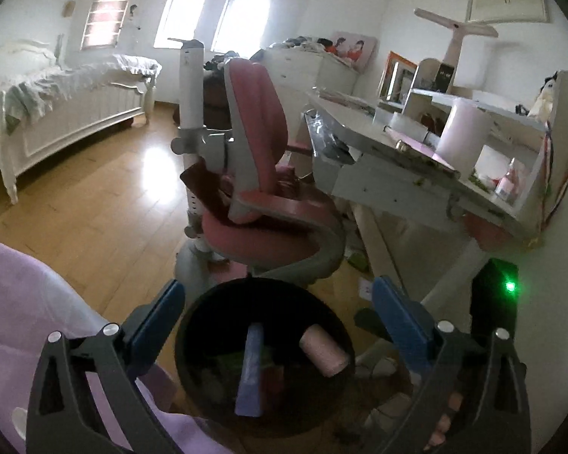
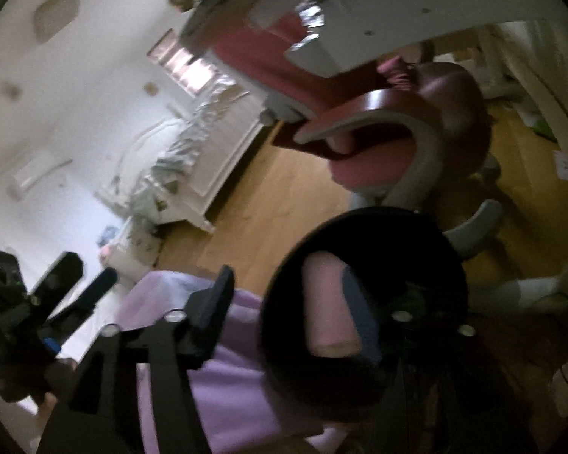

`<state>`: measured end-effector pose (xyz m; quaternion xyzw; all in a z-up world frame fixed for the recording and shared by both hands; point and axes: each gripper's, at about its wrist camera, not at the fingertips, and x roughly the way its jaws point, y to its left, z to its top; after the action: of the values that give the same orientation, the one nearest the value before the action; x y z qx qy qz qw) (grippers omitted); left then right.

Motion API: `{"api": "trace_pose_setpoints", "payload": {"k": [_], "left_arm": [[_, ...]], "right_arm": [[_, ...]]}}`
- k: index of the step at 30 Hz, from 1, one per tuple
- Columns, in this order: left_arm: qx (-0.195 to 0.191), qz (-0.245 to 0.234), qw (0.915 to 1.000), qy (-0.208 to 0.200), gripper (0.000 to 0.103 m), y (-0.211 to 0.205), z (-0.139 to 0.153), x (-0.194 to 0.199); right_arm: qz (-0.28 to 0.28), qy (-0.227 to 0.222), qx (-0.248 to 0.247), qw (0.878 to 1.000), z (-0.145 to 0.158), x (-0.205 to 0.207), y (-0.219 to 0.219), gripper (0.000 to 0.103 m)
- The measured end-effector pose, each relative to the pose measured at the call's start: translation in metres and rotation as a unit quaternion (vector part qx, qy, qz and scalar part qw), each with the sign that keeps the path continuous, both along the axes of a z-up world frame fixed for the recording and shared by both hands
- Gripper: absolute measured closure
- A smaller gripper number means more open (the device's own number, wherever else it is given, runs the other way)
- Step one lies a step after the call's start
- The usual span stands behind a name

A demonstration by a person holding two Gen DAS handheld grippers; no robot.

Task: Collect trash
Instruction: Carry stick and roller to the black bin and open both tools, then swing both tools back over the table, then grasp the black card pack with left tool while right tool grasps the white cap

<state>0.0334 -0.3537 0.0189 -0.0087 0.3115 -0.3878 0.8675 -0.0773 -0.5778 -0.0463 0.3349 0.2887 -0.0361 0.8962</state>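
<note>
A black round trash bin (image 1: 193, 325) stands on the wooden floor below me. A pale pink roll (image 1: 323, 355), a bluish flat piece (image 1: 252, 374) and darker scraps lie in it. My left gripper (image 1: 280, 314) is open above the bin, with its blue pads (image 1: 159, 314) on either side of the rim. In the blurred right wrist view, the bin (image 2: 428, 234) and the pink roll (image 2: 327, 306) sit between the jaws of my right gripper (image 2: 303, 306), which is open. The left gripper (image 2: 75, 276) also shows there at the far left, open.
A pink swivel chair (image 1: 261, 174) stands just behind the bin, pushed against a white desk (image 1: 409, 166) with a white roll (image 1: 462, 134) and a bottle. A purple cloth (image 1: 26, 325) lies beside the bin at left. A white bed (image 1: 60, 113) stands at far left.
</note>
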Motion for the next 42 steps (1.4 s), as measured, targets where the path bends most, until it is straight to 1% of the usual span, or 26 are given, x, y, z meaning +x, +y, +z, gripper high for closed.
{"api": "trace_pose_setpoints", "payload": {"k": [2, 4, 6, 10, 12, 15, 17, 19, 20, 21, 22, 23, 24, 27, 29, 31, 33, 34, 36, 38, 39, 40, 41, 42], "left_arm": [[0.0, -0.006, 1.0, 0.002, 0.005, 0.005, 0.001, -0.004], [0.007, 0.0, 1.0, -0.004, 0.005, 0.01, 0.001, -0.007], [0.025, 0.016, 0.9995, -0.01, 0.005, 0.022, 0.0, -0.012], [0.05, 0.067, 0.9962, -0.025, 0.005, 0.065, -0.001, -0.013], [0.066, 0.104, 0.9921, -0.023, 0.005, 0.096, -0.004, -0.007], [0.093, 0.175, 0.9803, -0.004, 0.005, 0.151, -0.013, 0.008], [0.114, 0.223, 0.968, 0.013, 0.005, 0.187, -0.021, 0.019], [0.153, 0.274, 0.9489, 0.035, 0.005, 0.223, -0.035, 0.034], [0.171, 0.289, 0.9407, 0.047, 0.005, 0.236, -0.042, 0.04], [0.18, 0.296, 0.9365, 0.056, 0.005, 0.244, -0.047, 0.045], [0.186, 0.299, 0.9334, 0.067, 0.005, 0.252, -0.052, 0.051], [0.188, 0.3, 0.9323, 0.075, 0.005, 0.258, -0.057, 0.055], [0.189, 0.295, 0.933, 0.082, 0.005, 0.262, -0.062, 0.06], [0.208, 0.273, 0.9355, 0.085, 0.005, 0.257, -0.074, 0.073], [0.222, 0.266, 0.9344, 0.081, 0.005, 0.251, -0.081, 0.081], [0.223, 0.266, 0.9337, 0.089, 0.005, 0.252, -0.088, 0.09], [0.221, 0.274, 0.9312, 0.095, 0.006, 0.254, -0.092, 0.094], [0.21, 0.275, 0.9333, 0.098, 0.008, 0.257, -0.093, 0.096], [0.207, 0.284, 0.9316, 0.094, 0.02, 0.261, -0.09, 0.1], [0.208, 0.283, 0.9319, 0.091, 0.025, 0.263, -0.09, 0.103], [0.21, 0.281, 0.9319, 0.091, 0.035, 0.262, -0.089, 0.104], [0.212, 0.28, 0.932, 0.09, 0.041, 0.262, -0.087, 0.103], [0.213, 0.279, 0.9317, 0.093, 0.044, 0.263, -0.086, 0.102], [0.211, 0.279, 0.9322, 0.094, 0.045, 0.264, -0.085, 0.101]], "right_arm": [[0.003, 0.003, -0.003, 1.0, -0.002, -0.003, 0.001, 0.041], [0.008, 0.005, -0.006, 1.0, -0.004, -0.002, 0.006, 0.04], [0.014, 0.009, -0.008, 1.0, -0.005, -0.002, 0.013, 0.035], [0.052, 0.013, -0.016, 0.998, -0.003, 0.005, 0.041, 0.034], [0.088, 0.016, -0.028, 0.996, -0.002, 0.014, 0.068, 0.034], [0.141, 0.02, -0.049, 0.989, 0.001, 0.027, 0.111, 0.034], [0.177, 0.021, -0.065, 0.982, 0.003, 0.034, 0.142, 0.034], [0.212, 0.023, -0.088, 0.973, 0.005, 0.04, 0.175, 0.034], [0.226, 0.024, -0.097, 0.969, 0.005, 0.043, 0.188, 0.034], [0.243, 0.025, -0.107, 0.964, 0.005, 0.047, 0.205, 0.034], [0.251, 0.025, -0.112, 0.961, 0.006, 0.049, 0.214, 0.034], [0.265, 0.027, -0.119, 0.957, 0.005, 0.053, 0.228, 0.034], [0.274, 0.029, -0.124, 0.953, 0.003, 0.056, 0.239, 0.034], [0.299, 0.041, -0.139, 0.943, -0.002, 0.065, 0.269, 0.034], [0.31, 0.047, -0.145, 0.938, -0.004, 0.069, 0.286, 0.034], [0.32, 0.054, -0.155, 0.933, -0.007, 0.074, 0.299, 0.034], [0.324, 0.057, -0.163, 0.93, -0.009, 0.079, 0.307, 0.034], [0.325, 0.058, -0.168, 0.929, -0.01, 0.082, 0.311, 0.034], [0.324, 0.064, -0.177, 0.927, -0.012, 0.086, 0.315, 0.034], [0.323, 0.071, -0.186, 0.925, -0.016, 0.091, 0.316, 0.034], [0.323, 0.073, -0.19, 0.924, -0.017, 0.093, 0.316, 0.034], [0.324, 0.077, -0.195, 0.923, -0.018, 0.097, 0.32, 0.034], [0.325, 0.08, -0.198, 0.921, -0.019, 0.097, 0.321, 0.034], [0.326, 0.084, -0.205, 0.919, -0.019, 0.1, 0.324, 0.034]]}}
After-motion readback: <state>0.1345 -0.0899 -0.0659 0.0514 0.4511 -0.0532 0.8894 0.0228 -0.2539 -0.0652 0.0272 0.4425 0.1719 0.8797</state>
